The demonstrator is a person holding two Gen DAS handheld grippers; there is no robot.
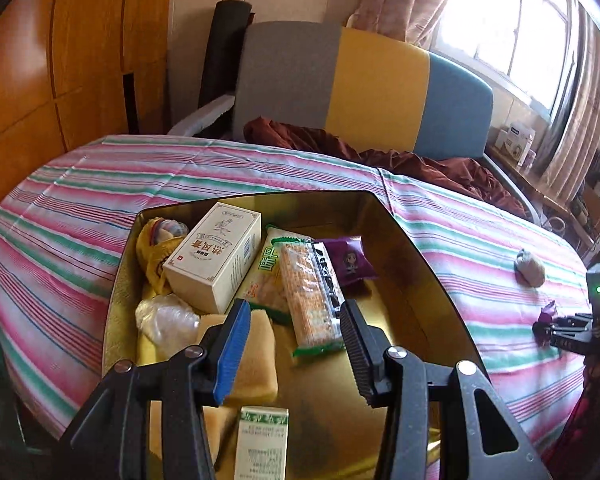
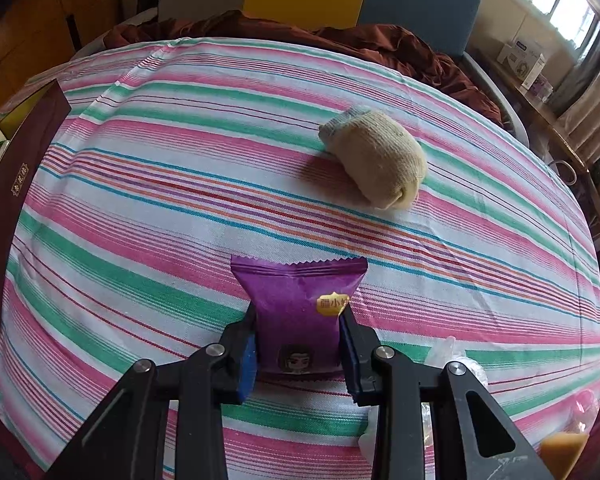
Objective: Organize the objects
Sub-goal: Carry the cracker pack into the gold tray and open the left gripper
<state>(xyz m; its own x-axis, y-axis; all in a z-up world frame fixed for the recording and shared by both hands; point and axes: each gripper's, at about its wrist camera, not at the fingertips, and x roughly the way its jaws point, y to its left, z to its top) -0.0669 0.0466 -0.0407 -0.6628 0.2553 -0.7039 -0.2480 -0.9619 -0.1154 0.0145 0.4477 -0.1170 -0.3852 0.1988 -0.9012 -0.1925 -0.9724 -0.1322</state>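
The right gripper is clenched on a purple snack packet, its blue-padded fingers pinching the packet's two long sides so the serrated top edge points away from the camera. That side-on pinch looks chosen to keep the flat pouch from folding — it appears to sit at or just above the striped bedsheet, though I cannot tell whether it is lifted clear.

Well apart from it, nearer the bed's far edge, lies a rolled beige sock, untouched. At the left edge of the sheet stands the dark red outer wall of the gold-lined box, which is evidently the collecting place.

The left gripper hovers over that box with its jaws spread and nothing between them. Below it the box already holds a cream carton, a long cracker packet, a second purple packet, yellow sponges, a crumpled clear bag, a yellow cloth bundle in the far left corner and a small green-printed carton at the near side. The box's right half is bare gold — the likely spot for the held packet, beside its twin.

My judgement: most items are gathered; the packet and the sock remain.
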